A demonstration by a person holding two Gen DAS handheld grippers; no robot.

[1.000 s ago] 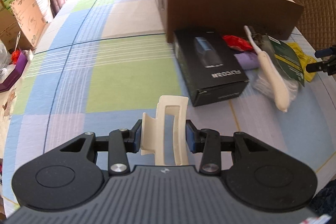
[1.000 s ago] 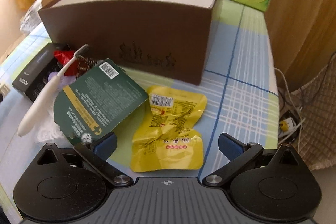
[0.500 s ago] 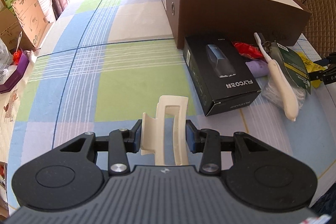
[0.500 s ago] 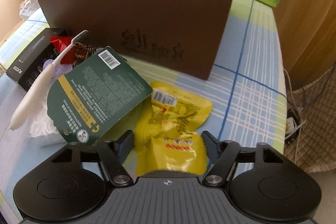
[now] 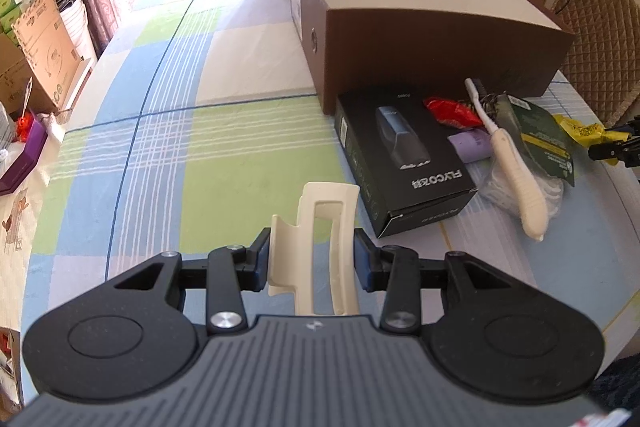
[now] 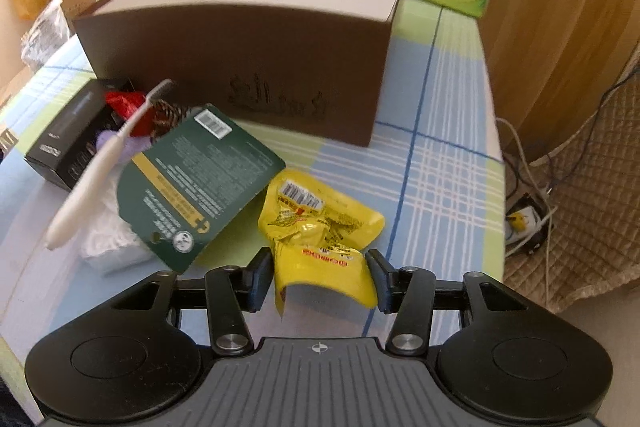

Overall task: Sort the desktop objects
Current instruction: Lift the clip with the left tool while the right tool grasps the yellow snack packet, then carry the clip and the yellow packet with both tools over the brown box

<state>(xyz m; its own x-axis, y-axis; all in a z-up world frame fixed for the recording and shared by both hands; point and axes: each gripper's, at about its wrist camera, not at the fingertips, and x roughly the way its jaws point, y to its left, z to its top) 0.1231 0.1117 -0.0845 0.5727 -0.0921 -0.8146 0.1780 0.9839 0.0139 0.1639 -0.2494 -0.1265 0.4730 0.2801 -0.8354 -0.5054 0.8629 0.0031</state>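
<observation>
My left gripper [image 5: 314, 259] clamps a cream hair claw [image 5: 320, 247]; my right gripper [image 6: 319, 281] pinches the yellow snack pouch [image 6: 320, 227] (crumpled), next up into the brown box [image 6: 248, 67].

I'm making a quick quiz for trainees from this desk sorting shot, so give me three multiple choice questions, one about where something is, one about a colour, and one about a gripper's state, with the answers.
1. Where does the black box lie?
A. inside the brown box
B. on the tablecloth in front of the brown box
C. on the chair

2. What colour is the packet between the right gripper's fingers?
A. yellow
B. red
C. purple

3. What state is the left gripper in?
A. open and empty
B. shut on a toothbrush
C. shut on a cream hair clip

Answers:
1 B: it rests flat against the brown box front wall.
2 A: the yellow packet sits in the right gripper.
3 C: the left gripper pads press both sides of the cream hair clip.
</observation>
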